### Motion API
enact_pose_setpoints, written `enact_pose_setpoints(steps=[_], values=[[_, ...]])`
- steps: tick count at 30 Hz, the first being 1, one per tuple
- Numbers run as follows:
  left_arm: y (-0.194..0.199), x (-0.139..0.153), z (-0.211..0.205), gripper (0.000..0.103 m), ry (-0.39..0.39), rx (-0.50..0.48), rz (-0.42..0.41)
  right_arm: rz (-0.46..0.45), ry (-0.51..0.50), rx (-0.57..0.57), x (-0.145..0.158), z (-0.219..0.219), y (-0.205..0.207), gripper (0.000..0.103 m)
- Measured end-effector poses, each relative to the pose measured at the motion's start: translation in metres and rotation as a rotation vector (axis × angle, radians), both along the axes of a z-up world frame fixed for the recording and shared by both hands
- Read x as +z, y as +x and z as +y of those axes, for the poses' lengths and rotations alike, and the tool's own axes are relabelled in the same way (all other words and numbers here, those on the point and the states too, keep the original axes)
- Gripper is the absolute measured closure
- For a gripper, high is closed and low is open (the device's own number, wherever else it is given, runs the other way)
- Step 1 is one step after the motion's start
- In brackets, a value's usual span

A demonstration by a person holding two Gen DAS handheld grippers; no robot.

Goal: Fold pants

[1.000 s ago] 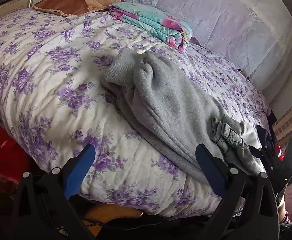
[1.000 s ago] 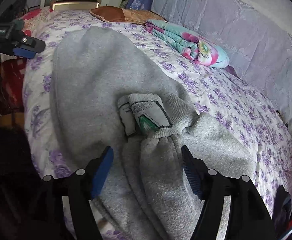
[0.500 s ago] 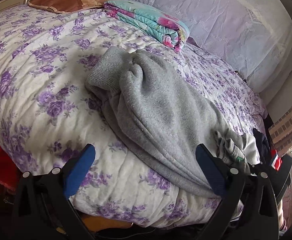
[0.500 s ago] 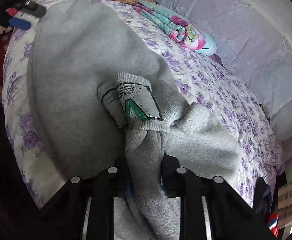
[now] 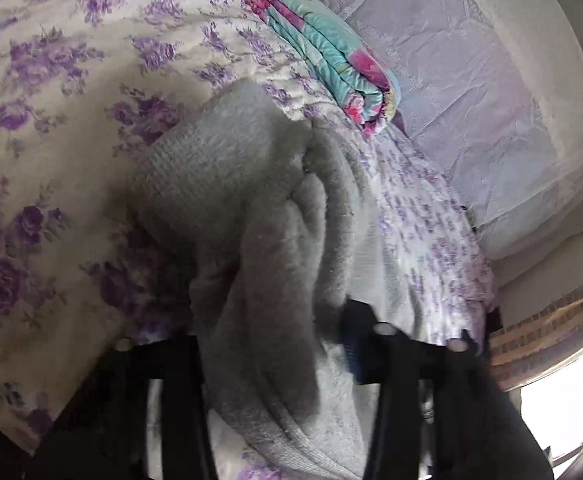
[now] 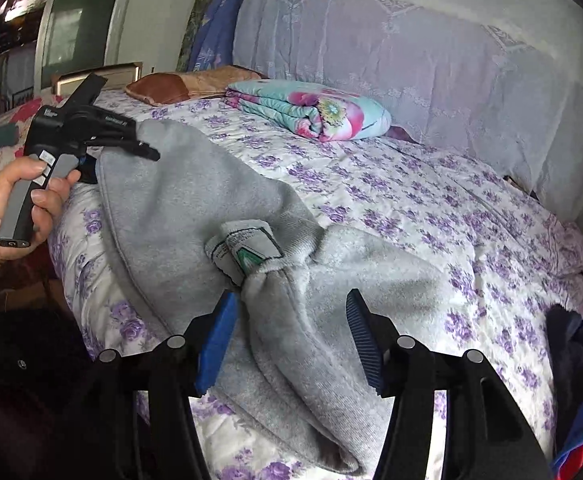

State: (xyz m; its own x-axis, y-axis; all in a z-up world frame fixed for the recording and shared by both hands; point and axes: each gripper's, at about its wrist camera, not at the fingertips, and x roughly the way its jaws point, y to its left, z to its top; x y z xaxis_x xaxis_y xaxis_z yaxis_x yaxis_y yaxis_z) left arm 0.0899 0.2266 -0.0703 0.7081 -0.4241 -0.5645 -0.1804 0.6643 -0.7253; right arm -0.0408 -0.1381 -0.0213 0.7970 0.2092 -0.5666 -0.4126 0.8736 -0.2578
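Observation:
Grey fleece pants (image 6: 195, 200) lie along the near edge of a bed with a purple-flowered quilt (image 6: 411, 184). Their waistband with a white care label (image 6: 247, 248) is bunched in front of my right gripper (image 6: 291, 340), which is open with its blue pads on either side of the cloth. My left gripper (image 5: 275, 344) is shut on the leg end of the pants (image 5: 231, 184); cloth hides its pads. In the right wrist view the left gripper (image 6: 91, 136) grips the far end of the pants, held by a hand.
A folded turquoise floral blanket (image 6: 307, 108) and a brown pillow (image 6: 171, 86) lie at the back of the bed. A pale lilac headboard cover (image 6: 431, 60) runs behind. Dark and red clothes (image 6: 575, 360) hang at the right bed edge.
My left gripper moved in and shut on the leg end of the pants. My right gripper, shut on the waistband half a second ago, has opened and drawn back.

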Motion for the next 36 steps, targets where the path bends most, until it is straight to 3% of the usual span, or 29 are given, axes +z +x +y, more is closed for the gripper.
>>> enact_pose_setpoints(steps=[2, 5, 8, 11, 13, 14, 15, 17, 18, 19, 23, 27, 30, 32, 34, 35, 36], values=[[-0.008, 0.009, -0.007, 0.074, 0.05, 0.021, -0.045, -0.001, 0.075, -0.038, 0.003, -0.022, -0.003, 0.046], [-0.026, 0.048, -0.047, 0.075, 0.3, 0.003, -0.159, -0.016, 0.172, -0.126, 0.011, -0.062, -0.008, 0.046], [-0.047, 0.098, -0.111, 0.076, 0.519, -0.116, -0.293, -0.048, 0.213, -0.221, 0.023, -0.103, -0.013, 0.046], [-0.076, 0.138, -0.204, 0.074, 0.778, -0.286, -0.417, -0.087, 0.259, -0.311, 0.037, -0.144, -0.018, 0.046], [-0.09, 0.138, -0.267, 0.051, 0.865, -0.442, -0.452, -0.089, 0.306, -0.357, 0.041, -0.168, -0.019, 0.042], [-0.094, 0.128, -0.295, 0.013, 0.893, -0.531, -0.438, -0.066, 0.327, -0.37, 0.038, -0.178, -0.016, 0.041], [-0.096, 0.111, -0.322, 0.005, 0.927, -0.608, -0.418, -0.047, 0.35, -0.384, 0.034, -0.187, -0.013, 0.04], [-0.09, 0.066, -0.36, 0.004, 1.01, -0.756, -0.313, 0.003, 0.408, -0.402, 0.021, -0.199, -0.008, 0.038], [-0.085, 0.05, -0.367, 0.005, 1.003, -0.803, -0.232, 0.038, 0.445, -0.392, 0.015, -0.203, -0.004, 0.038], [-0.084, 0.048, -0.365, 0.005, 0.986, -0.797, -0.218, 0.067, 0.479, -0.375, 0.01, -0.204, -0.003, 0.038], [-0.096, 0.094, -0.331, 0.005, 0.758, -0.811, -0.235, 0.085, 0.506, -0.293, 0.013, -0.194, -0.003, 0.036], [-0.097, 0.123, -0.297, 0.005, 0.596, -0.796, -0.247, 0.019, 0.558, -0.177, 0.044, -0.174, -0.002, 0.036], [-0.076, 0.089, -0.285, 0.005, 0.488, -0.785, -0.13, 0.023, 0.583, -0.053, 0.062, -0.141, 0.011, 0.036], [-0.06, 0.044, -0.289, 0.005, 0.456, -0.805, -0.026, 0.134, 0.509, -0.049, 0.046, -0.118, 0.041, 0.036], [-0.059, 0.02, -0.291, 0.005, 0.472, -0.791, -0.04, 0.358, 0.417, -0.122, -0.001, -0.106, 0.08, 0.035], [-0.065, 0.019, -0.292, 0.005, 0.493, -0.791, -0.08, 0.398, 0.393, -0.161, -0.02, -0.106, 0.089, 0.034], [-0.069, 0.022, -0.293, 0.005, 0.503, -0.794, -0.089, 0.382, 0.412, -0.172, -0.027, -0.11, 0.087, 0.028]])
